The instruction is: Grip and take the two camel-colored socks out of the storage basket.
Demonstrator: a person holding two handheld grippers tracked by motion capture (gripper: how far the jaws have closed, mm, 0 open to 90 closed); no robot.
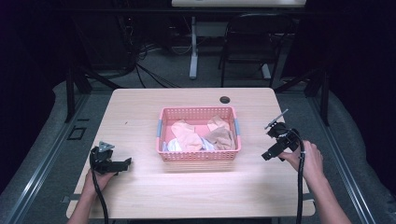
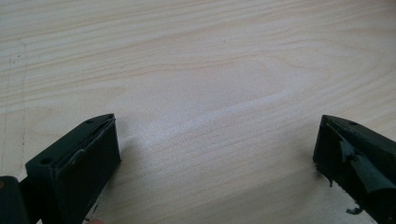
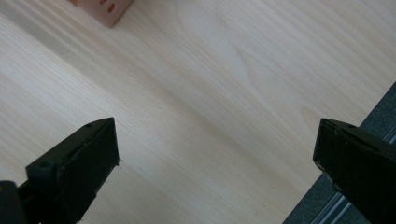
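Since the clothes [image 1: 201, 135] in the pink basket [image 1: 198, 156] mid-table look soft and light, I think a pinch on a top fold will lift them. My left gripper [image 1: 125, 163] and right gripper [image 1: 272, 143] both gape wide, holding nothing. Bare table [image 1: 140, 112] lies all around, but the right edge is close.

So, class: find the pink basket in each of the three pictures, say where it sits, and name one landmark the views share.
High view: the pink basket stands at the middle of the table, between the two claws, with clothes inside.
Left gripper view: bare wood grain lies between the black jaws; the basket is not in this picture.
Right gripper view: one pink corner shows at the top left edge.
Shared landmark: the light wooden tabletop.
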